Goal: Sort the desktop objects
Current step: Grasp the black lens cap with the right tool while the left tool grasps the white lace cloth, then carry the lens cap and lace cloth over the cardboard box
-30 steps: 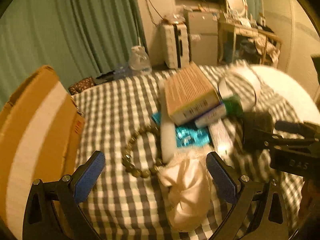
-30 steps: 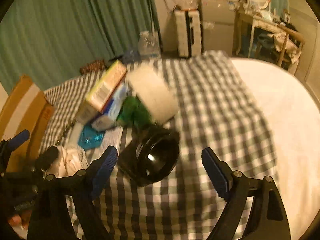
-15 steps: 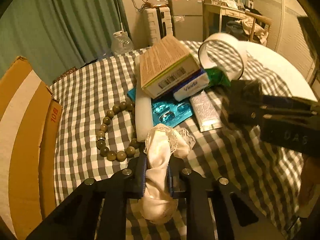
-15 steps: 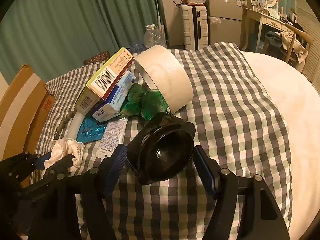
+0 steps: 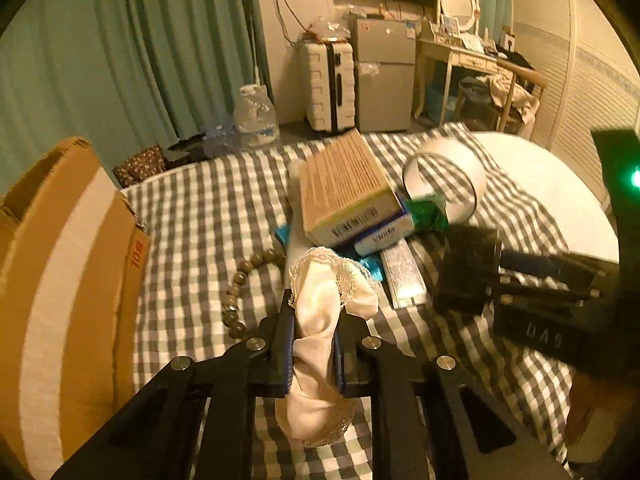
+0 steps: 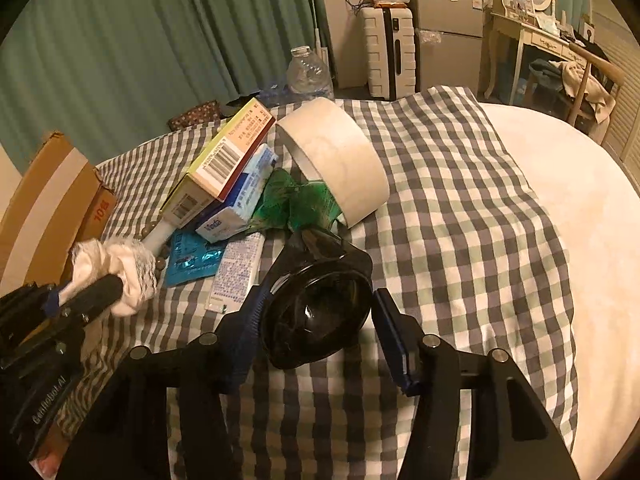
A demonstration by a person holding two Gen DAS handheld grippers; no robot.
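Note:
My left gripper is shut on a white lace-trimmed cloth and holds it above the checked cover; the cloth also shows in the right wrist view. My right gripper is shut on a black round jar, its pads against the jar's sides; the jar also shows in the left wrist view. A pile lies behind: a tan medicine box, a blue and white box, a green wrapper, a white tape roll, a blue sachet, a silver sachet and a bead bracelet.
A cardboard box stands at the left edge of the bed. The checked cover gives way to a white sheet on the right. A water bottle, suitcase and small fridge stand beyond the bed.
My left gripper shut on the white cloth and lifted it. My right gripper moved in around the black jar and closed onto it.

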